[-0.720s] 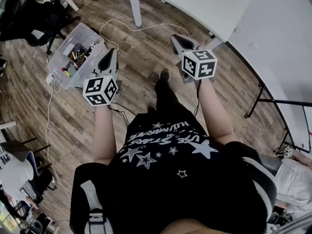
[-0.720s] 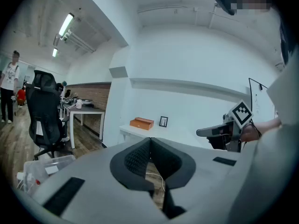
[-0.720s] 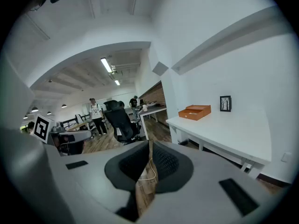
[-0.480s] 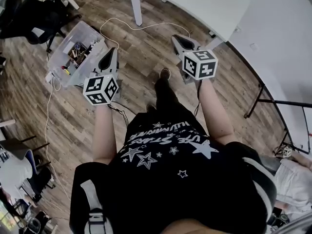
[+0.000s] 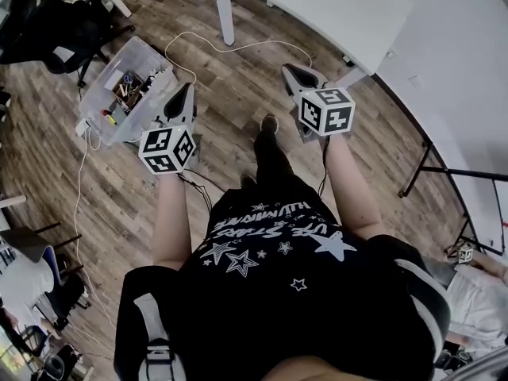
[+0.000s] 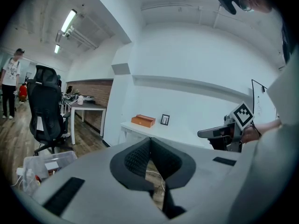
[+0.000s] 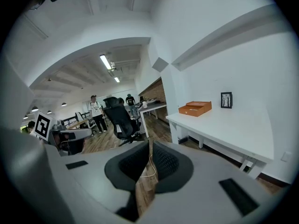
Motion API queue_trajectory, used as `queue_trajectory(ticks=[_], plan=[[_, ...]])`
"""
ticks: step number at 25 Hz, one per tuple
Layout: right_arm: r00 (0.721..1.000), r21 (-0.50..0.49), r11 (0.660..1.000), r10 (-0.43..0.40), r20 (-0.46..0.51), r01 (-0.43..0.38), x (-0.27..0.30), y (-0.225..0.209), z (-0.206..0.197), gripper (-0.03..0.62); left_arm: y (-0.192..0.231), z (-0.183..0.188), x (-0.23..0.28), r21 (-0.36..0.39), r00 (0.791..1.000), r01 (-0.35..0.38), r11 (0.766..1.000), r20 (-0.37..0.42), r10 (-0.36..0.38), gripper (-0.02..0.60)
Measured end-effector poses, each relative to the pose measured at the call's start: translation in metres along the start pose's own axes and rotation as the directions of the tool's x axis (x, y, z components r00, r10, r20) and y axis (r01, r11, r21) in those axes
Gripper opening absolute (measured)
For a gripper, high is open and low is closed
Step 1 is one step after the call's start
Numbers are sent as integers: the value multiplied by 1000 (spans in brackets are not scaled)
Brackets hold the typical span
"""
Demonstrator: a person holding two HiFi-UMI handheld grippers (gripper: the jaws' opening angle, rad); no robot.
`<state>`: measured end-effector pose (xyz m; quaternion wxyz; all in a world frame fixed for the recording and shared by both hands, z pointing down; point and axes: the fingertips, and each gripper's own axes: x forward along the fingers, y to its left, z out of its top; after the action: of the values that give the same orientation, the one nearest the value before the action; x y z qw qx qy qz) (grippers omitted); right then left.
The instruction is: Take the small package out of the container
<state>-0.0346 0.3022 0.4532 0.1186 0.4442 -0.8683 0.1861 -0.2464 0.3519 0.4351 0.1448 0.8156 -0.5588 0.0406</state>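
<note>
**Head view.** I stand over a wooden floor [image 5: 238,94] with the left gripper [image 5: 184,92] and the right gripper [image 5: 292,73] held out ahead of me, both well above the boards. The container [image 5: 107,74], a clear plastic bin of mixed odds and ends, sits on the floor just beyond the left gripper and to its left. Compared with the pictures from the last second, almost nothing has changed. Both grippers have drifted only slightly, and the bin lies where it lay. I judge that the reach into the bin has not begun. I cannot pick the small package out of the clutter from here. A white cable [image 5: 230,48] loops across the floor beneath a white table [image 5: 317,6]. My shirt [image 5: 270,244] carries stars and lettering, but they run upside down to this camera and I cannot read them reliably. The marker cubes show only black-and-white square patterns.

**Left gripper view.** The jaws are closed tip to tip with nothing between them. The container shows low at the left edge, off the jaws' line. An orange box [image 6: 143,121] and a small picture frame [image 6: 165,119] stand on the table, with no legible print on either.

**Right gripper view.** The jaws also meet at the tips and grip nothing. An office chair [image 7: 119,120] stands beyond them. No label is readable.
</note>
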Motion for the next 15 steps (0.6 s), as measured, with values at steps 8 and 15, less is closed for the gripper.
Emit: queue_trajectory(ticks=[8, 15], plan=[[997, 27, 999, -22, 69, 20, 25, -33, 38, 57, 17, 28, 39, 8, 1000, -5, 1000, 18, 5, 18], [998, 42, 999, -4, 56, 2, 92, -77, 74, 57, 44, 57, 112, 15, 1000, -17, 1000, 11, 17, 18]])
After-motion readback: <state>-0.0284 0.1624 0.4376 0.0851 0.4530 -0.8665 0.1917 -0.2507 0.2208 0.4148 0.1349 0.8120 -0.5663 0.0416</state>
